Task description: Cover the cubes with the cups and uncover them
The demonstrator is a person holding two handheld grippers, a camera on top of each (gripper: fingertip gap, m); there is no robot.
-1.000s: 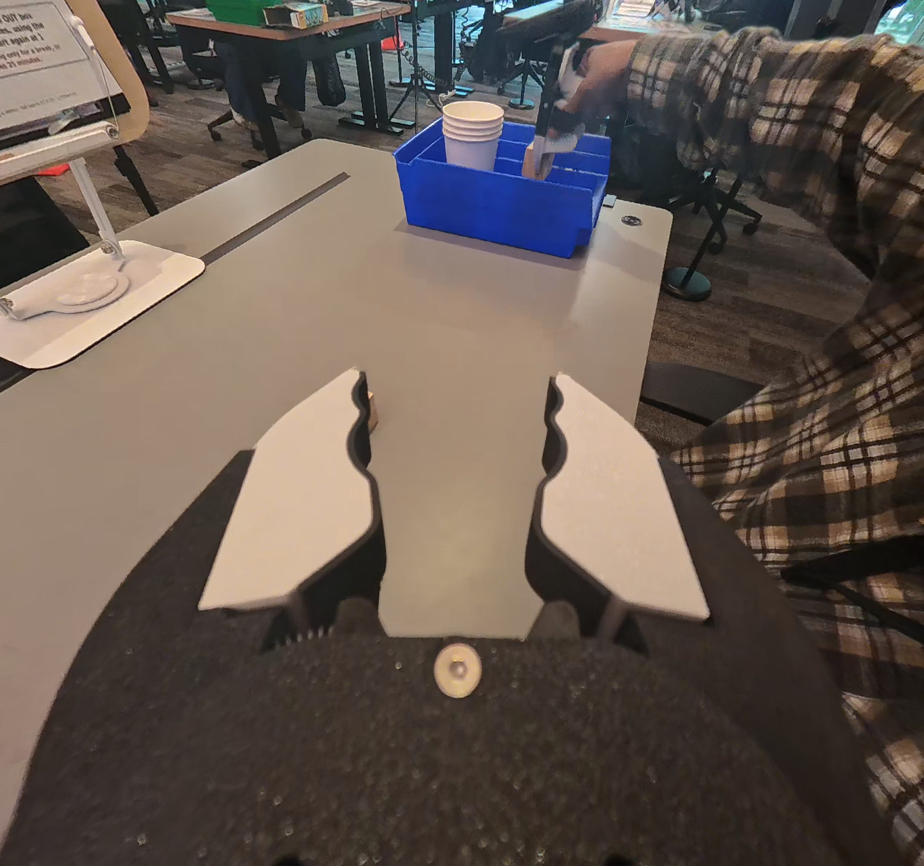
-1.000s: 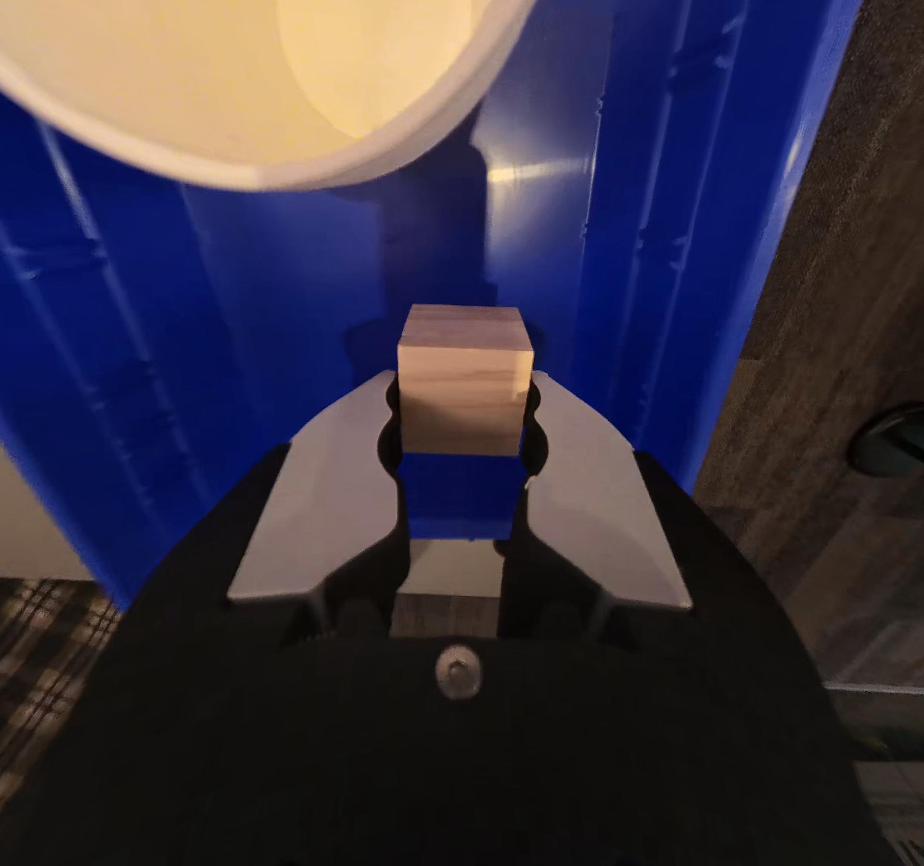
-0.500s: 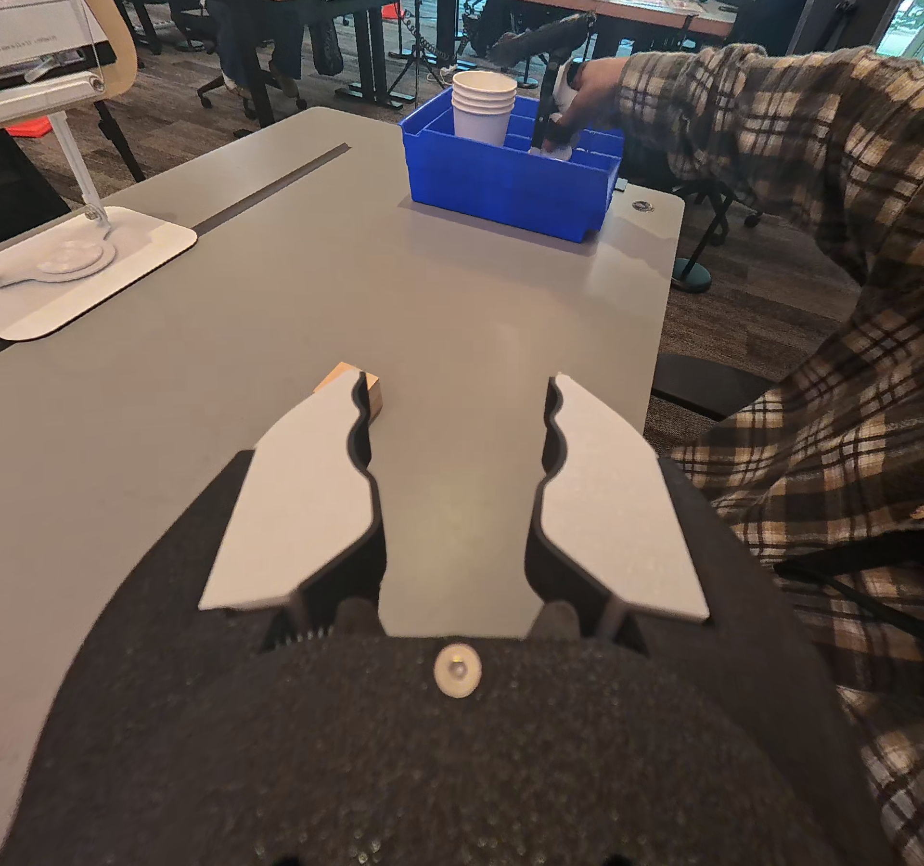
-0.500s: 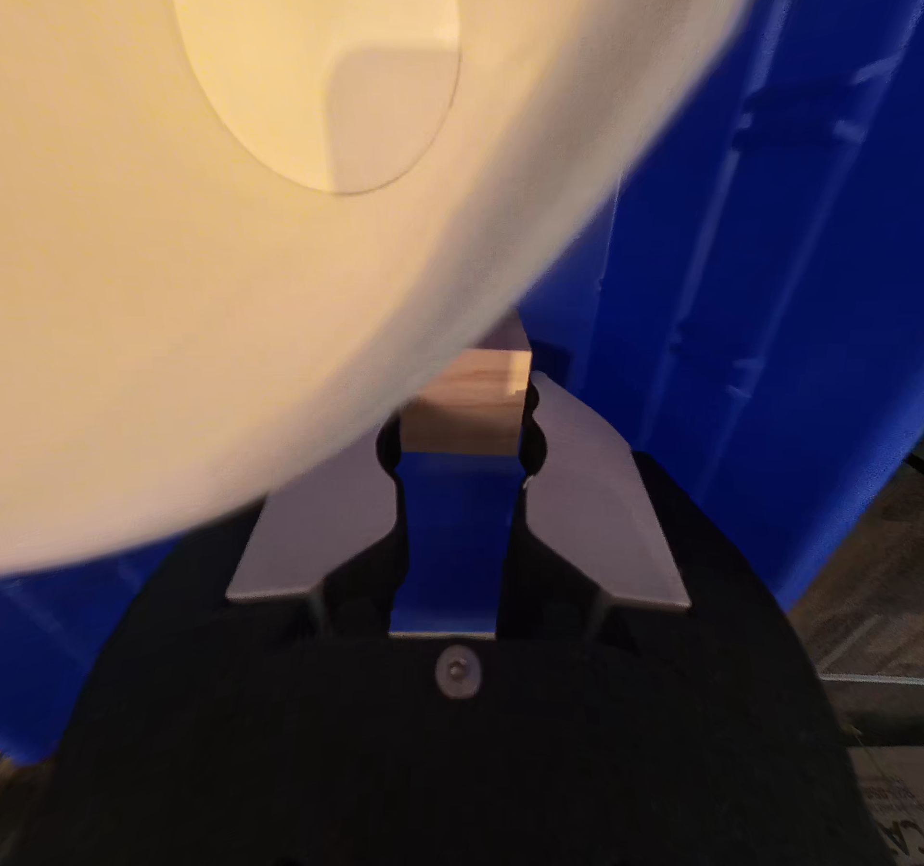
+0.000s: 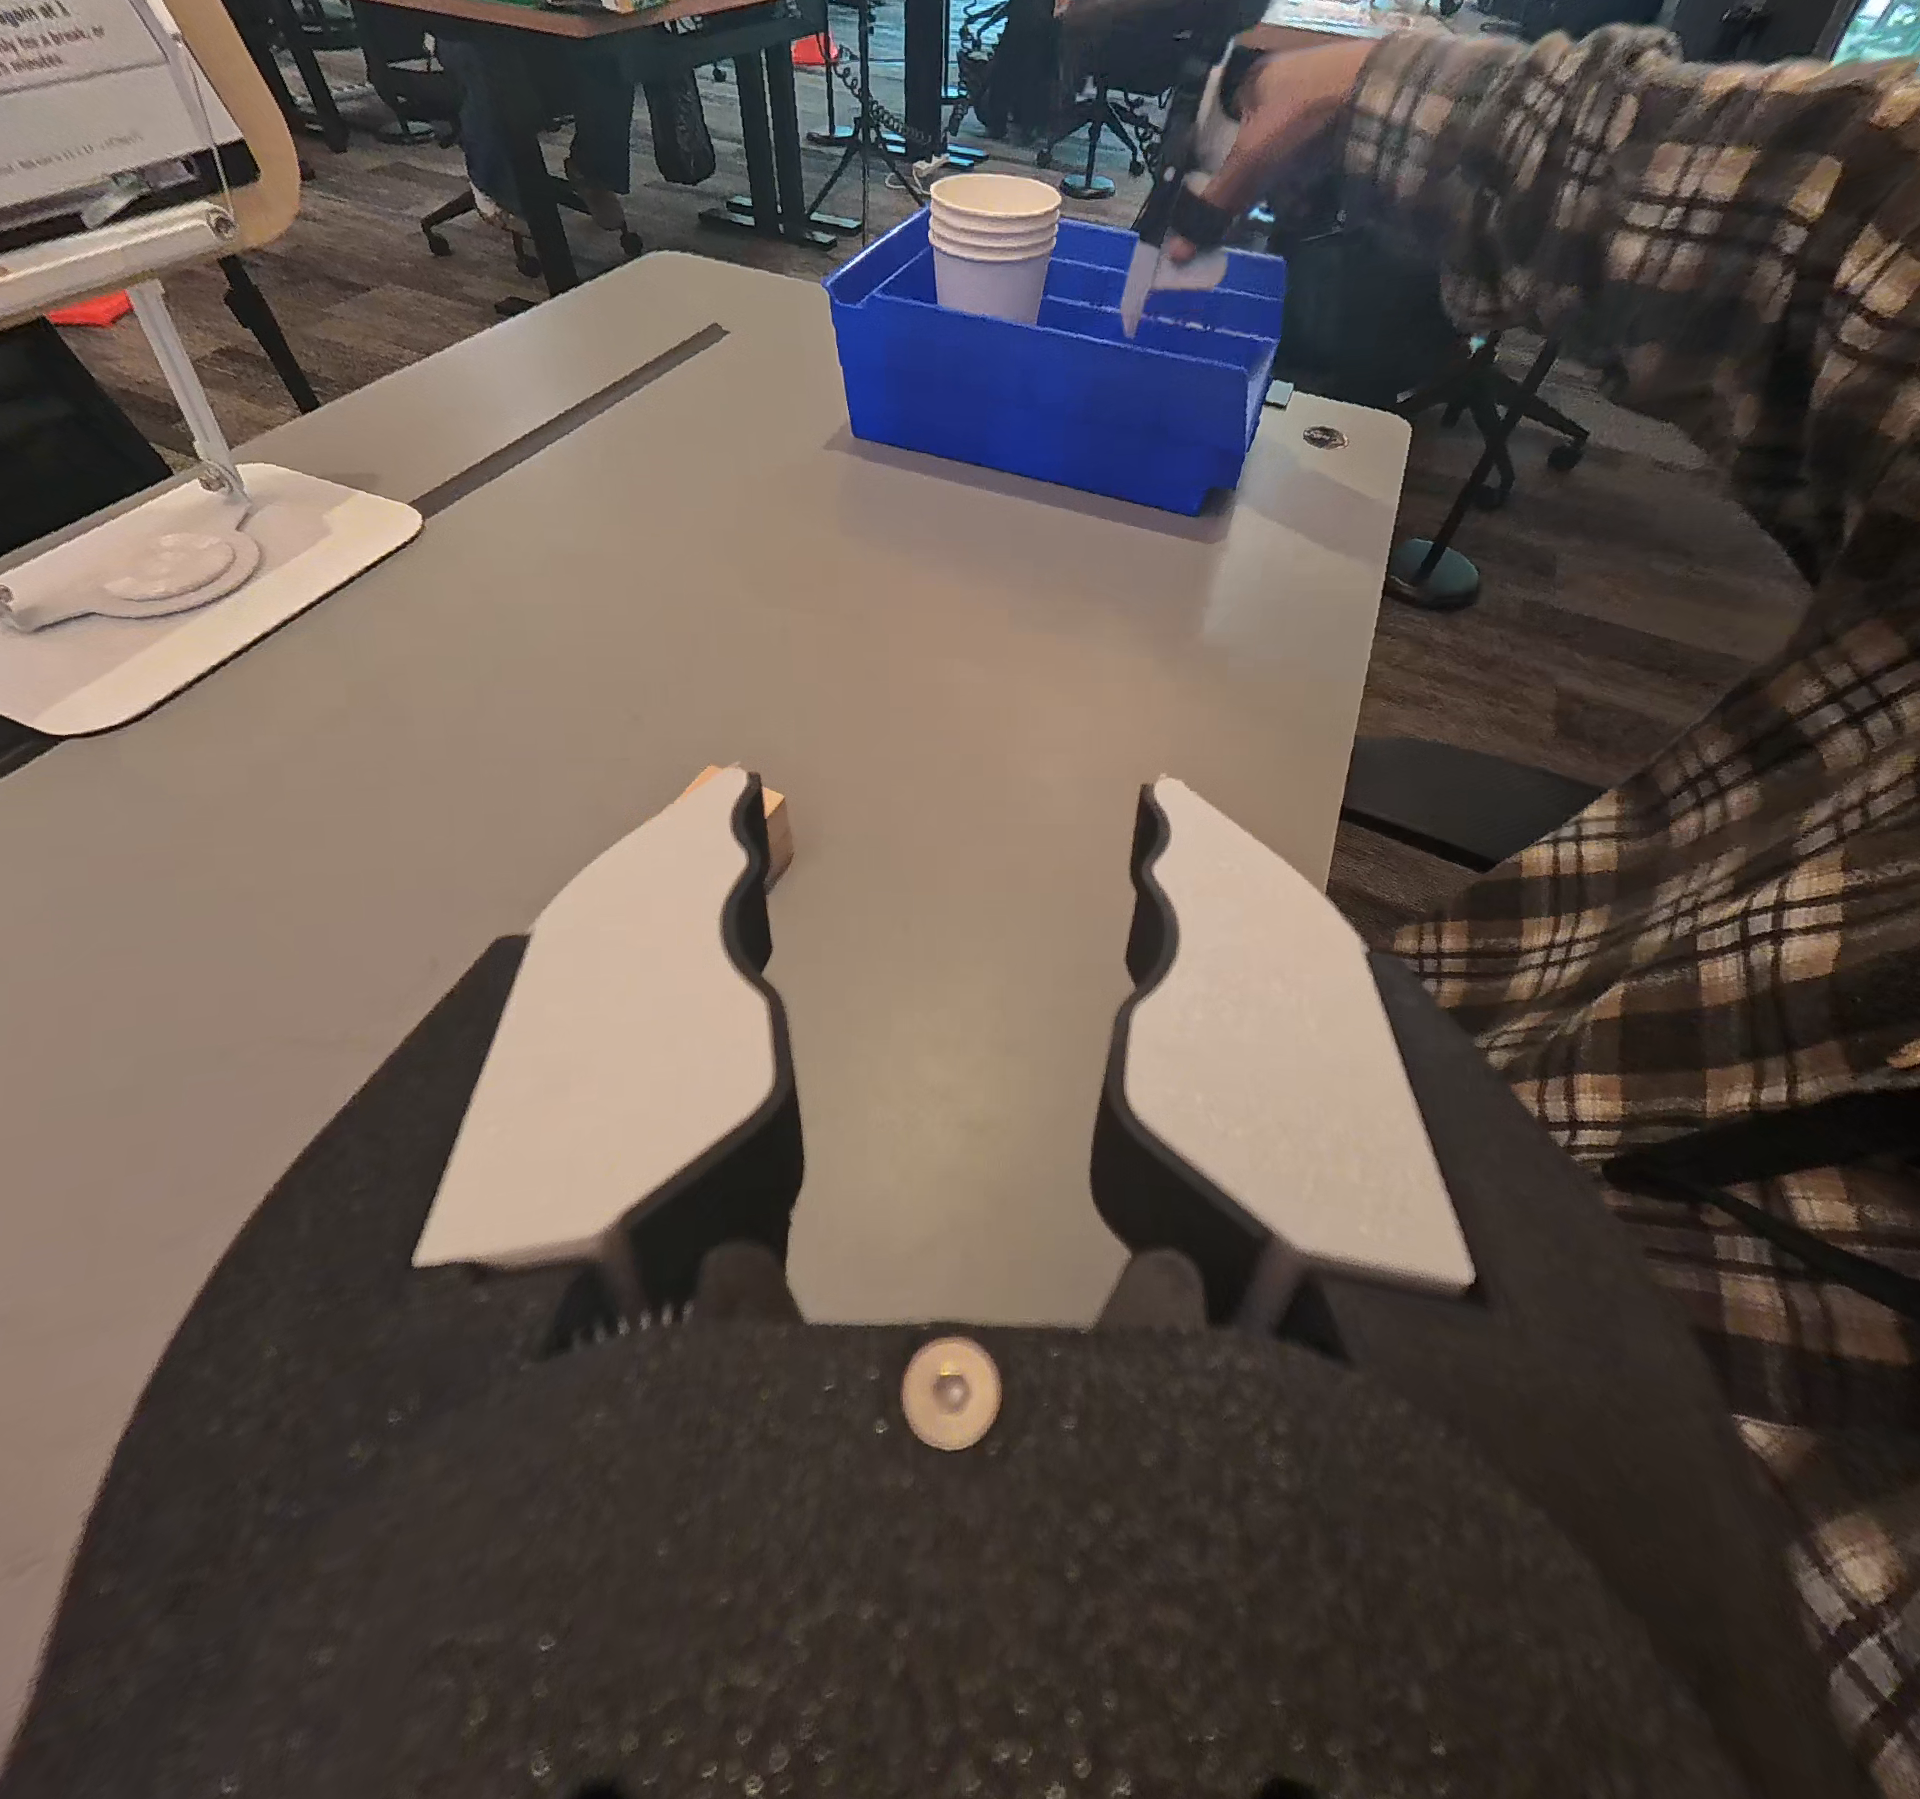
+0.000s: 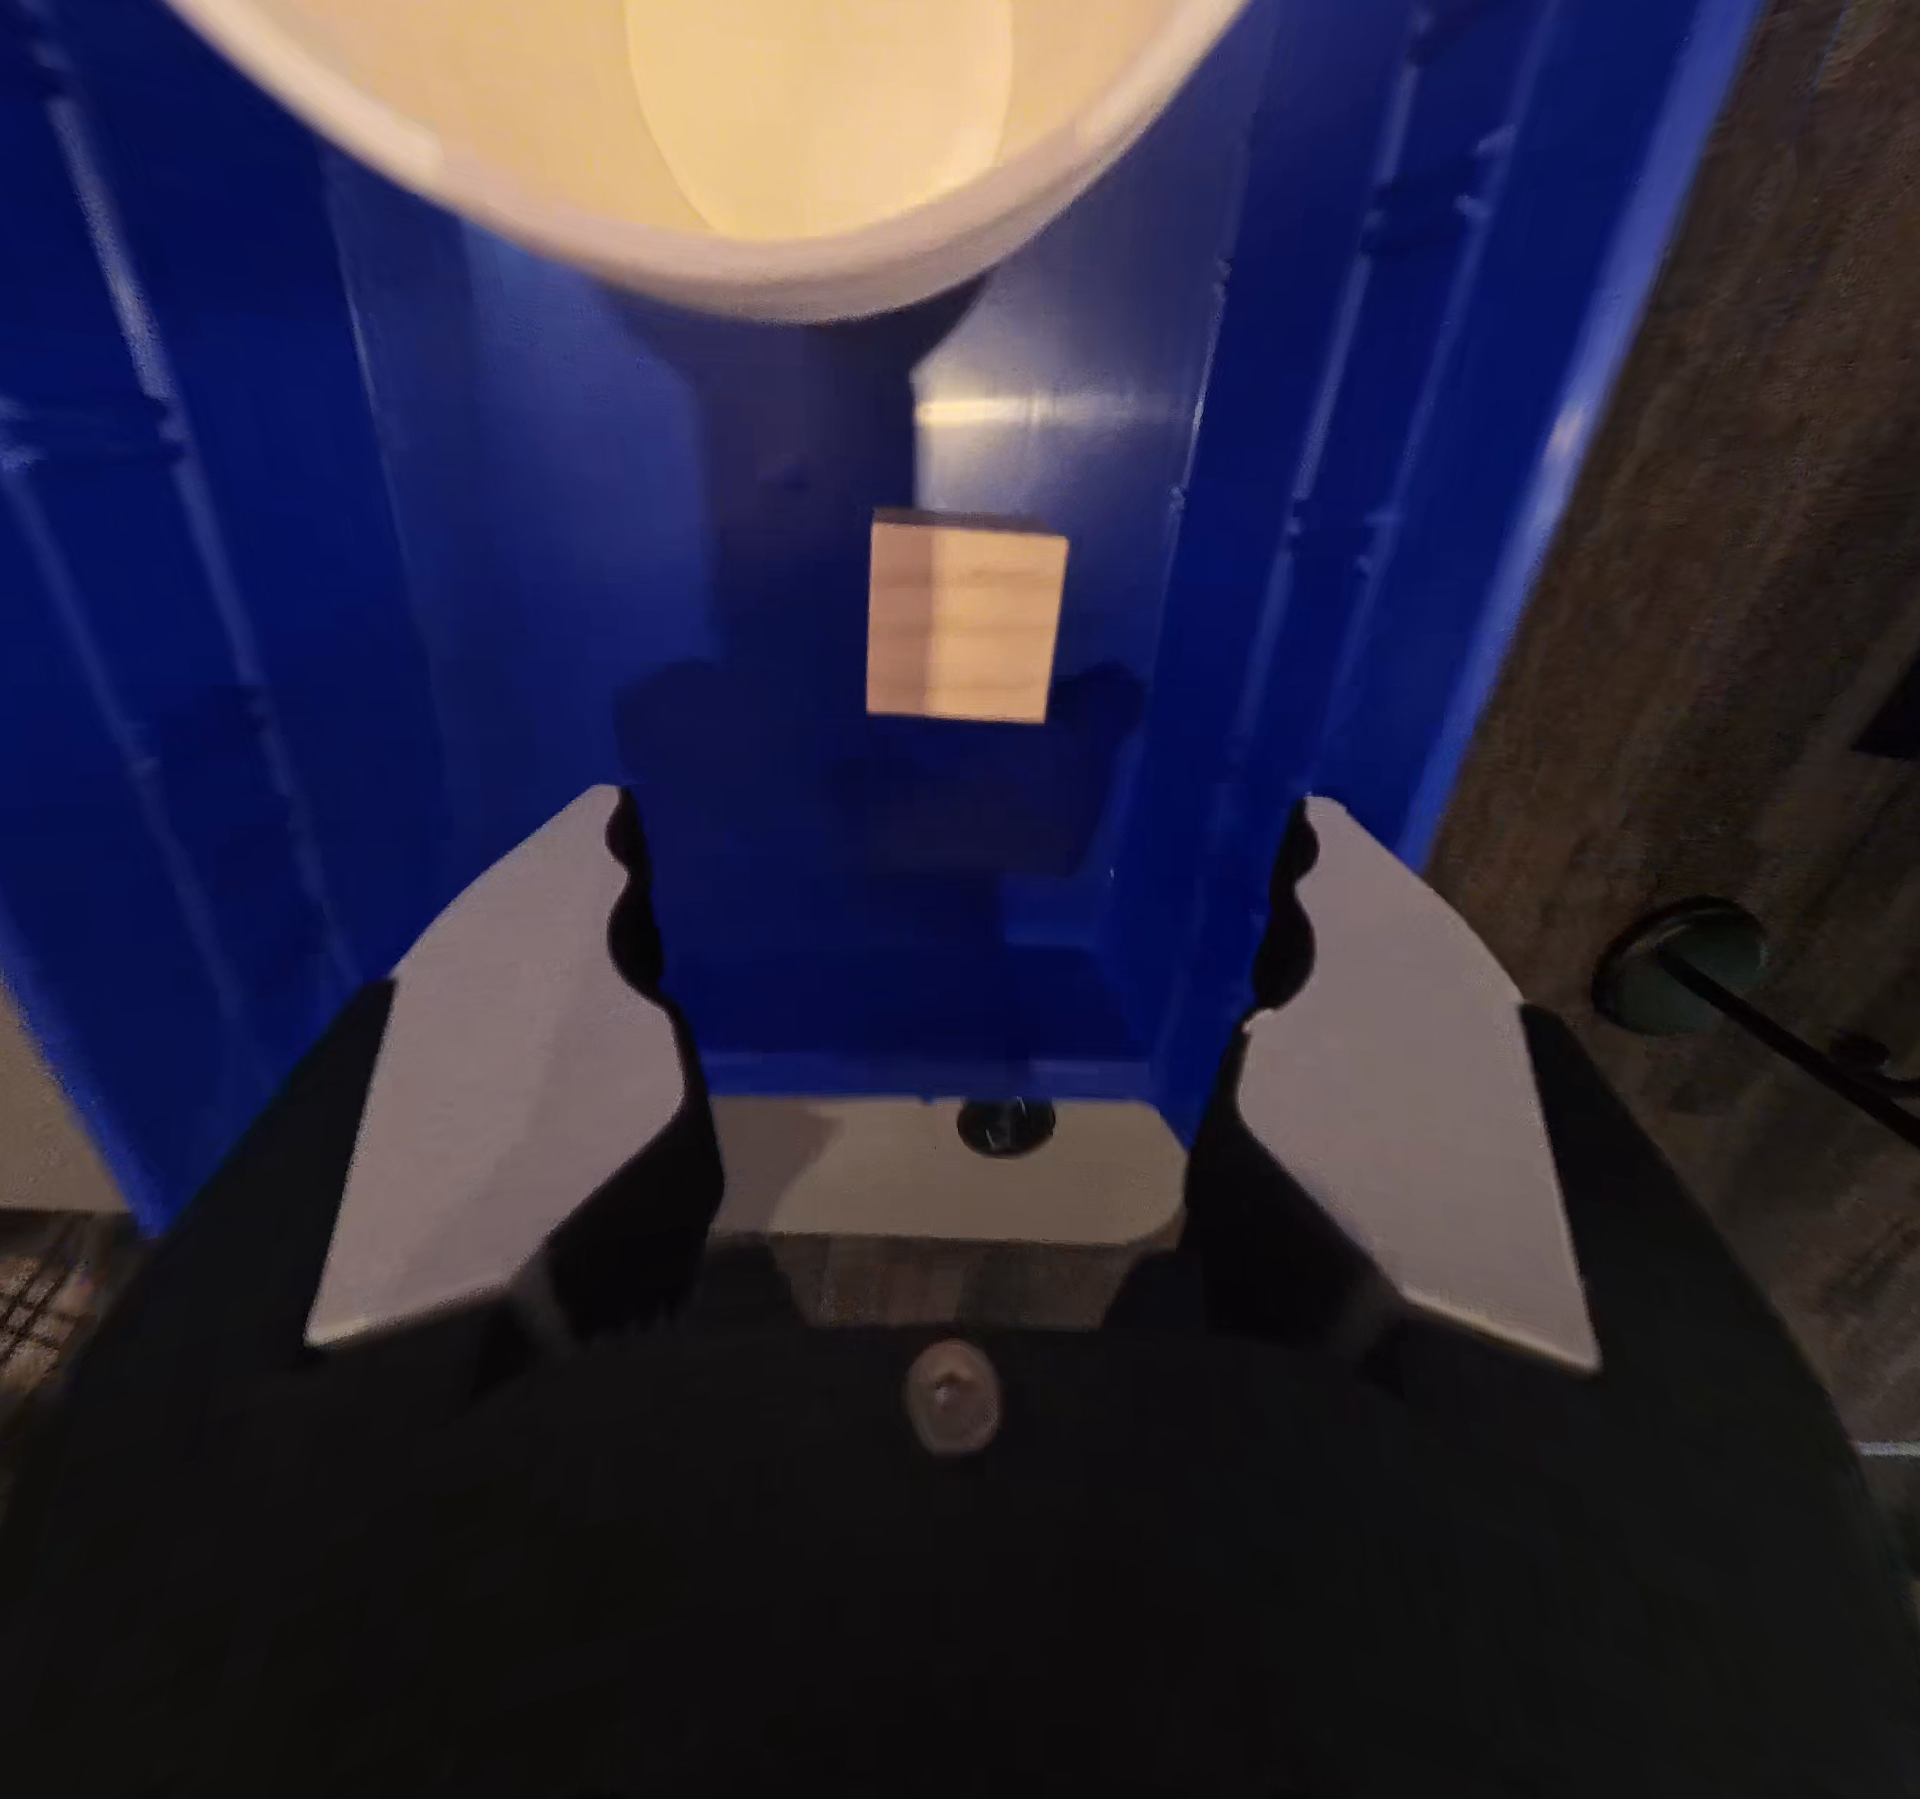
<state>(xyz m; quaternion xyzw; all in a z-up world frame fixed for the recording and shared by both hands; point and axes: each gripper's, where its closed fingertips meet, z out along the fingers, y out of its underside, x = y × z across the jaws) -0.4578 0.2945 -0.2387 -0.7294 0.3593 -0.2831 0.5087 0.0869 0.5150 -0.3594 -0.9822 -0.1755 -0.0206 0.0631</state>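
A stack of white paper cups point(image 5: 992, 243) stands in a blue bin point(image 5: 1049, 399) at the table's far end. My right gripper point(image 6: 956, 819) is open above the bin floor. A wooden cube point(image 6: 966, 643) lies loose on the bin floor just ahead of its fingertips, below the cup stack's mouth point(image 6: 727, 35). In the left wrist view the right gripper point(image 5: 1158, 279) points down into the bin. My left gripper point(image 5: 943, 793) is open and empty low over the grey table point(image 5: 831, 658). A second wooden cube point(image 5: 774, 830) sits on the table, mostly hidden behind the left finger.
A white stand base point(image 5: 156, 586) holding a sign board sits at the table's left. A plaid sleeve point(image 5: 1662, 295) runs along the right side. The table's right edge point(image 5: 1361, 710) drops to a dark floor. Desks and chairs fill the background.
My right gripper opened and let go of the wooden cube, which now lies on the bin floor; the gripper has drawn back. My left gripper stays open over the table.
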